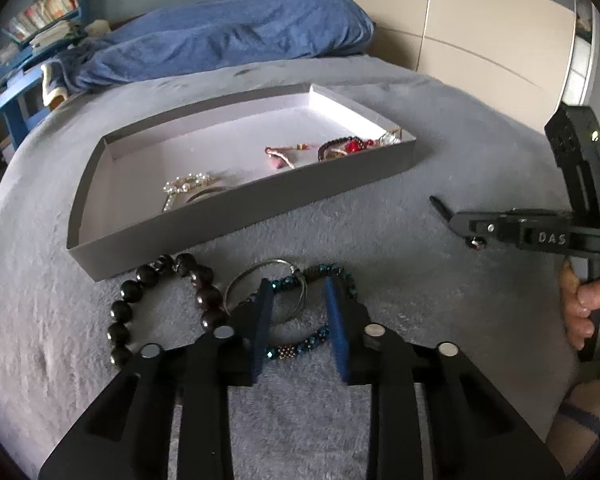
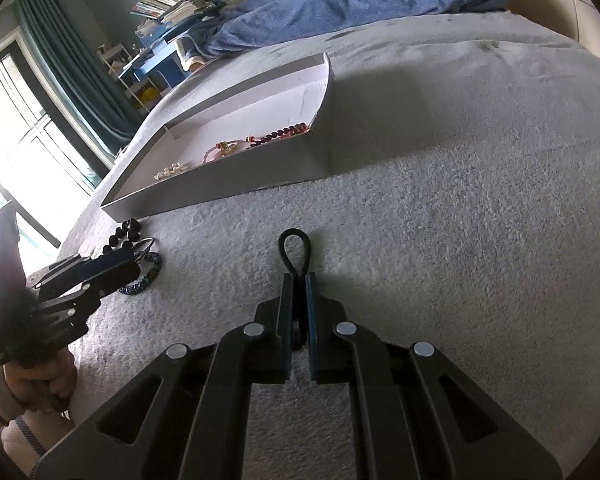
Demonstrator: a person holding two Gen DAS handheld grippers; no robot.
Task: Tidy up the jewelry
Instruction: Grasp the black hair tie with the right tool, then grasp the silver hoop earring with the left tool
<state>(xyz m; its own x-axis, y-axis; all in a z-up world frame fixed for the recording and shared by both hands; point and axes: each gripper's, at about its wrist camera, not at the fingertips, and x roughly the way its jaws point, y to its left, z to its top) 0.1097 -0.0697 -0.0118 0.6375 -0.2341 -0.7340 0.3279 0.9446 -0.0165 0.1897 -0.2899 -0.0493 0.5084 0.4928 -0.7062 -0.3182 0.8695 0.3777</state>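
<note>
The left gripper [image 1: 298, 292] hangs low over the grey blanket [image 1: 440, 152] with its blue-padded jaws spread apart, nothing between them yet; the tips straddle a thin silver bangle [image 1: 260, 276] and a teal beaded bracelet [image 1: 320, 304], which overlap each other just in front of the shallow grey tray [image 1: 240, 220]. A black beaded bracelet [image 1: 140, 300] lies beside them to the left, touching or nearly touching the bangle. The right gripper [image 2: 299, 280] is pinched shut on a black cord loop [image 2: 295, 248], its rounded end sticking out past the fingertips, held above bare blanket well apart from the tray. In the tray already sit a pearl piece [image 1: 188, 186] near the front wall and a red beaded bracelet [image 1: 348, 146] with pink cord pieces toward the right corner. The main risk, as I judge it, is at the left claw — bangle and teal bracelet are tangled or at least stacked, so closing here could catch both, or grip only the thin wire and let it twist out of the pads. Dragging either could also snag the black beads and pull them along. The plush blanket gives under pressure, so fingertips may dig in and pinch fabric. On the right, the cord is held by a short stretch only — a jolt could let it slip before it reaches the tray.
</note>
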